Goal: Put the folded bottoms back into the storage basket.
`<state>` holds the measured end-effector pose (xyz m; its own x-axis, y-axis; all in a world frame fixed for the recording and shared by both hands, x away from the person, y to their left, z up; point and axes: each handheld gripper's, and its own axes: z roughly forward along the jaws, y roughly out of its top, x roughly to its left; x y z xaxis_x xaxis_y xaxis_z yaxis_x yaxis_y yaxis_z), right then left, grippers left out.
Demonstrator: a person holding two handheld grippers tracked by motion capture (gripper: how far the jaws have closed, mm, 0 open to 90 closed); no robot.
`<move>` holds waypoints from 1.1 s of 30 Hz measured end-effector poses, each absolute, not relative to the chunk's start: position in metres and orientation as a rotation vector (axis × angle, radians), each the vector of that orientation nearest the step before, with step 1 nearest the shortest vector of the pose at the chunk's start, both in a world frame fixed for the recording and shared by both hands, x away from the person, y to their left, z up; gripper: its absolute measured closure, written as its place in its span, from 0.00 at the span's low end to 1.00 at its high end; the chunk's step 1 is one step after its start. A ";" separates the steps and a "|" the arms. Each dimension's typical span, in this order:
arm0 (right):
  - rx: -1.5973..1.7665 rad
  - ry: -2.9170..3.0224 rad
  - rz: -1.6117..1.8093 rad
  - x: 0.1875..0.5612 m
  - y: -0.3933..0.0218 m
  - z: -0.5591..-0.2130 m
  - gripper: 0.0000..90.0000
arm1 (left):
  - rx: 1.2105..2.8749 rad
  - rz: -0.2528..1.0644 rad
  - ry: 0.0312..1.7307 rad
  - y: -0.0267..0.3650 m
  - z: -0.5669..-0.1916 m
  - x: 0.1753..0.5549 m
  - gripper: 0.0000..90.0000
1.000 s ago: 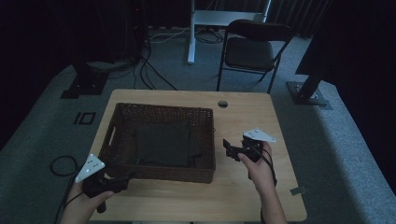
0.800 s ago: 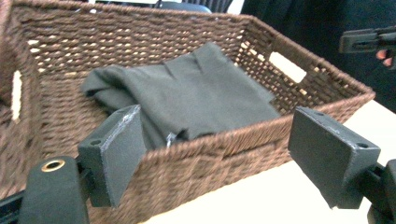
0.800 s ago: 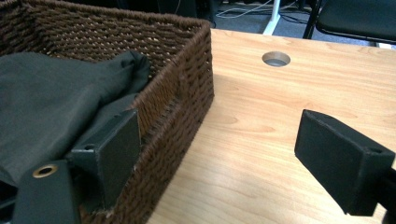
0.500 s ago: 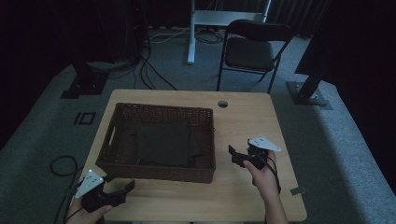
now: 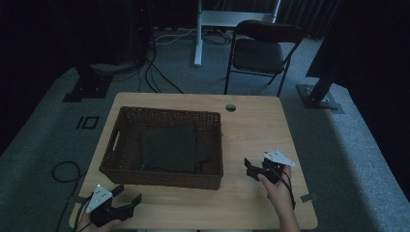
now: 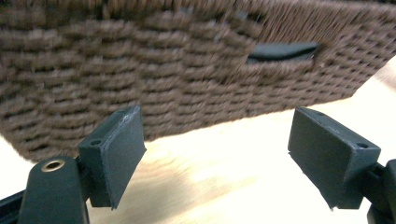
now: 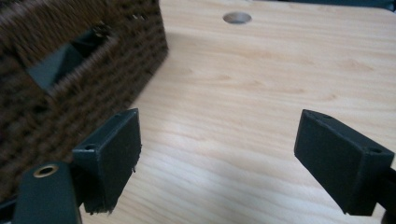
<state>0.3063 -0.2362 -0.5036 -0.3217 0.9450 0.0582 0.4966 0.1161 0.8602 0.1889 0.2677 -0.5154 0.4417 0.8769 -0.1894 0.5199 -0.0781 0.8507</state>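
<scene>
A brown wicker basket (image 5: 211, 145) sits on the left half of the wooden table (image 5: 251, 125), with a folded dark cloth (image 5: 169, 149) lying inside it. My left gripper (image 5: 127, 195) hovers low at the table's near left corner, in front of the basket's long wall (image 6: 140, 70). Its jaws are open and hold nothing (image 6: 229, 161). My right gripper (image 5: 249, 168) is low over the table just right of the basket, also open with nothing between its fingers (image 7: 219, 163). Each basket wall has a handle slot (image 6: 282, 50) (image 7: 70, 58).
A round cable hole (image 5: 230, 107) (image 7: 236, 17) is near the table's far edge. A folding chair (image 5: 261, 50) stands behind the table. Cables (image 5: 63, 171) lie on the floor at the left. Bare wood lies to the right of the basket (image 7: 261, 79).
Both hands have sunk and drawn back toward the table's near edge. The left gripper went toward the near left corner. Jaws stayed open; the basket and cloth did not move.
</scene>
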 end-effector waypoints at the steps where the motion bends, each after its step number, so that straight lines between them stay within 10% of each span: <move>1: 1.401 1.889 1.120 0.306 -0.238 -0.506 0.16 | 1.737 0.465 1.219 0.268 -0.518 0.189 0.21; 33: 1.580 1.851 0.882 0.290 -0.291 -0.549 0.17 | 1.734 0.592 1.438 0.297 -0.560 0.195 0.21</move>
